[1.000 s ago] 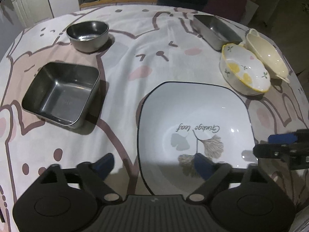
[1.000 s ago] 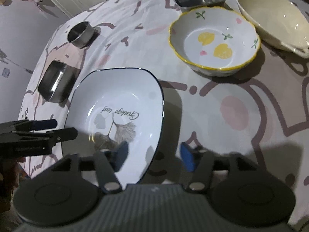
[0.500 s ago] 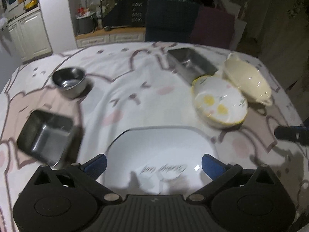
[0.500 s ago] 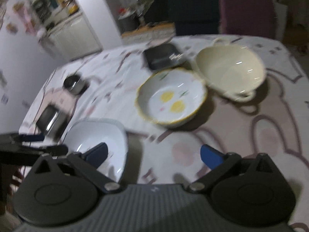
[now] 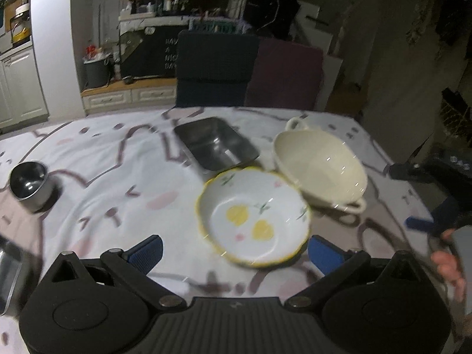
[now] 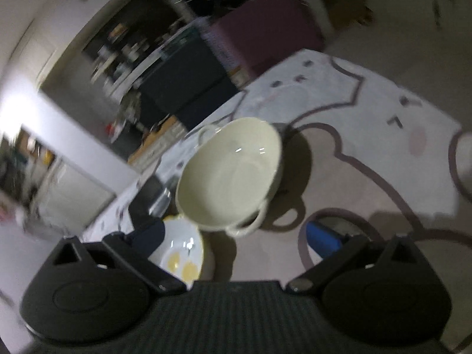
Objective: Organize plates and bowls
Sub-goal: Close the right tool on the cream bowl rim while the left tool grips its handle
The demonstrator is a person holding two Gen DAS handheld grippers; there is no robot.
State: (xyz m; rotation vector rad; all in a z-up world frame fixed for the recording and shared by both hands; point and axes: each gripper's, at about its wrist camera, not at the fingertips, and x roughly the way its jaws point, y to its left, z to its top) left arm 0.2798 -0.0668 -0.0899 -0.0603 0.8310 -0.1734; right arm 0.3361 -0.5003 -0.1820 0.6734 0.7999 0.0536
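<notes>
Far edge of the surface (image 5: 88,147) just behind the steel tray (image 5: 215,143) and the cream bowl (image 5: 318,165), with two chairs, navy (image 5: 215,67) and purple (image 5: 286,76), pushed up against it. Right edge close beside the cream bowl's handle side. Widest bare cloth at left centre, between the small steel bowl (image 5: 28,183) and the lemon bowl (image 5: 253,215); another bare stretch, in the right wrist view, to the right of the cream bowl (image 6: 230,174). Corner of a square steel dish (image 5: 8,277) at the lower left edge, partly cut off.

Left tool (image 5: 234,249) released, jaws at full spread after just widening, nothing between the pads. Lemon bowl directly ahead of it, near rim lying between the two blue fingertips (image 5: 147,249) but not touched (blur makes the exact gap hard to judge). Cream bowl behind and right of the lemon bowl, rims touching or nearly so; tray behind both.

Right tool (image 6: 236,237) also released, jaws likewise just spread wide, empty. Cream bowl ahead of it, nearer handle roughly on the centre line, clear of both pads. Lemon bowl (image 6: 183,253) low at left, partly hidden by the left finger. Right tool (image 5: 421,224) and a hand (image 5: 448,268) at the right margin of the left view.
</notes>
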